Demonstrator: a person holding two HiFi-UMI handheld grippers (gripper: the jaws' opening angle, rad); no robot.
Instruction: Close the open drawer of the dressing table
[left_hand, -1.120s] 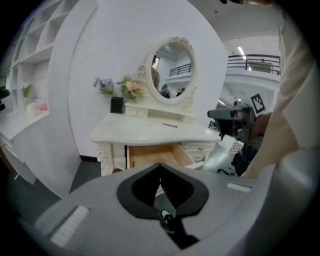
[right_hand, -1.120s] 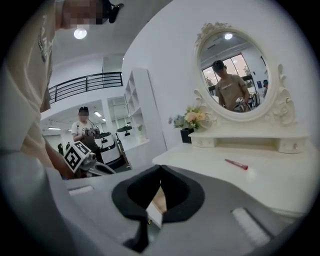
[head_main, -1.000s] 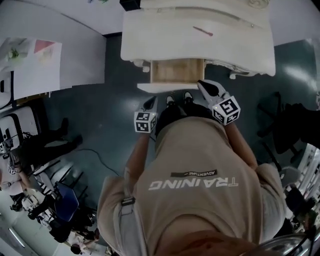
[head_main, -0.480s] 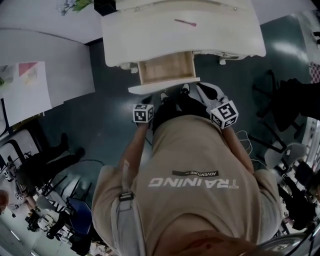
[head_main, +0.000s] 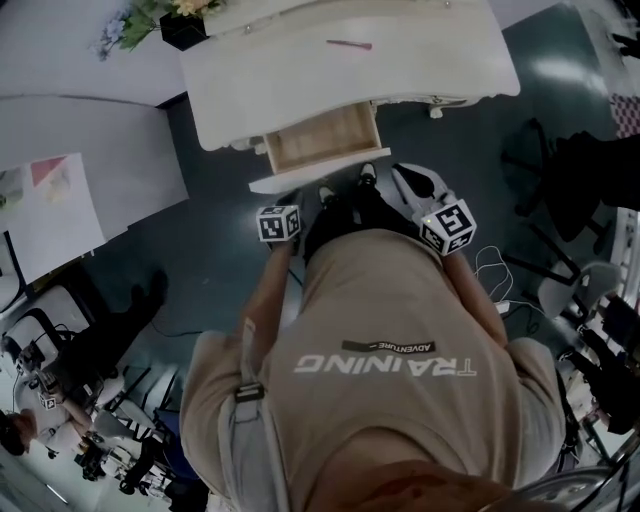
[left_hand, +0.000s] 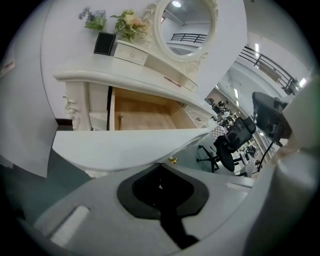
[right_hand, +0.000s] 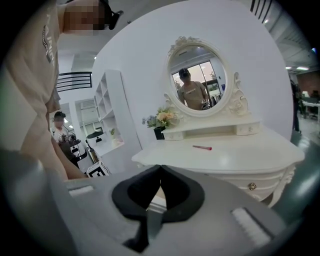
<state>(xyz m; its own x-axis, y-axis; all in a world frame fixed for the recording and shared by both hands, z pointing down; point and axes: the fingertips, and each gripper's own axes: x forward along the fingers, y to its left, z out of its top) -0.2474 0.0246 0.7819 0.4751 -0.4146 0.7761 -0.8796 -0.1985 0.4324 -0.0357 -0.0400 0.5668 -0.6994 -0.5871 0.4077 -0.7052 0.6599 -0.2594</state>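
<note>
The white dressing table stands at the top of the head view with its wooden drawer pulled out. The drawer's white front faces me. My left gripper is shut and empty, just short of that front. In the left gripper view the tips sit right below the drawer front, beside its small brass knob. My right gripper is shut and empty, at the drawer's right corner. In the right gripper view its tips point over the table top.
An oval mirror, a flower pot and a pink stick are on the table. A white wall panel stands to the left. Office chairs and cables lie to the right. My feet are under the drawer.
The head camera has turned, so the table now sits higher and tilted. Both grippers have edged closer to the drawer front. The drawer stays open.
</note>
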